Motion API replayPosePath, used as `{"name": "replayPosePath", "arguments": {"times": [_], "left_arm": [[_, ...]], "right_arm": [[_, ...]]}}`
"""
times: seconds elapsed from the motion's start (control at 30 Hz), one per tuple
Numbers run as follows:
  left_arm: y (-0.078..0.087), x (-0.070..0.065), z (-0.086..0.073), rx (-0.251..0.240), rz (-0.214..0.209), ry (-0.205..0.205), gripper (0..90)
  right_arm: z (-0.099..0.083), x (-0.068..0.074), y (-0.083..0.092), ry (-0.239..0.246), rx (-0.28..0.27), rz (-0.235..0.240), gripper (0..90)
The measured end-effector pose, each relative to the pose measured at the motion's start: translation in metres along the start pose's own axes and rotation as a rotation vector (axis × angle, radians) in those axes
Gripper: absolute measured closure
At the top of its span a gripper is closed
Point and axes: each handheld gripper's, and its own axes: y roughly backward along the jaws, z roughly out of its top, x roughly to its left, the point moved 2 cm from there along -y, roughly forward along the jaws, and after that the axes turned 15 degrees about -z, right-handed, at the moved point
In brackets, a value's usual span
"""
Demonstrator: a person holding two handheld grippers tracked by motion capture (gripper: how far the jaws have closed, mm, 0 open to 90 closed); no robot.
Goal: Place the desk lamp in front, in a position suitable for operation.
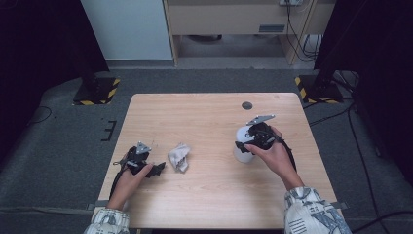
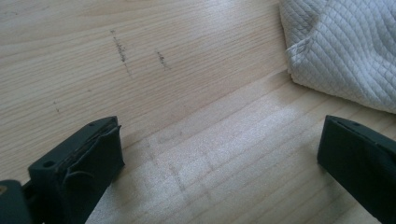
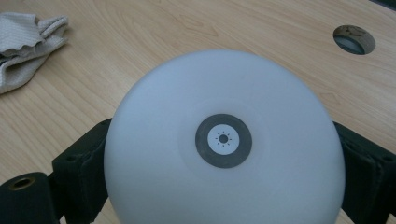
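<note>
Right gripper [image 1: 243, 144] clamps the white lamp [image 3: 224, 140] (touch button up); next: lift clear. Left gripper [image 1: 158, 169] wide, empty.

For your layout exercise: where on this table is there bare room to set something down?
Bare wood runs across the far half of the table, up to the round hole, and along the near edge between the forearms. It is crowded between the crumpled cloth and the white lamp.
</note>
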Motion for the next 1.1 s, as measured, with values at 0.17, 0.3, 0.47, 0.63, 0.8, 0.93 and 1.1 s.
{"name": "replayPosePath", "arguments": {"times": [0.17, 0.3, 0.47, 0.63, 0.8, 0.93, 1.1], "left_arm": [[0.000, 0.000, 0.000, 0.000, -0.002, -0.001, 0.0], [0.000, 0.000, 0.000, 0.000, -0.002, -0.001, 0.0], [0.000, 0.000, 0.000, 0.001, -0.001, -0.003, 0.0], [0.000, 0.000, 0.000, 0.001, -0.002, -0.003, 0.0], [0.000, 0.000, 0.000, 0.001, -0.005, -0.006, 0.0], [0.000, -0.001, 0.000, 0.002, -0.005, -0.005, 0.0], [0.000, -0.001, 0.000, 0.002, -0.005, -0.006, 0.0]], "right_arm": [[-0.001, 0.005, 0.007, 0.032, 0.002, 0.015, 9.0], [0.000, 0.013, 0.015, 0.044, -0.021, 0.029, 9.1], [-0.001, 0.044, 0.030, 0.084, -0.044, 0.096, 9.1], [-0.003, 0.068, 0.039, 0.128, -0.044, 0.135, 9.1], [-0.006, 0.088, 0.039, 0.161, -0.018, 0.163, 9.1], [-0.007, 0.094, 0.038, 0.171, -0.014, 0.171, 9.1], [-0.007, 0.098, 0.040, 0.183, -0.013, 0.175, 9.0]]}}
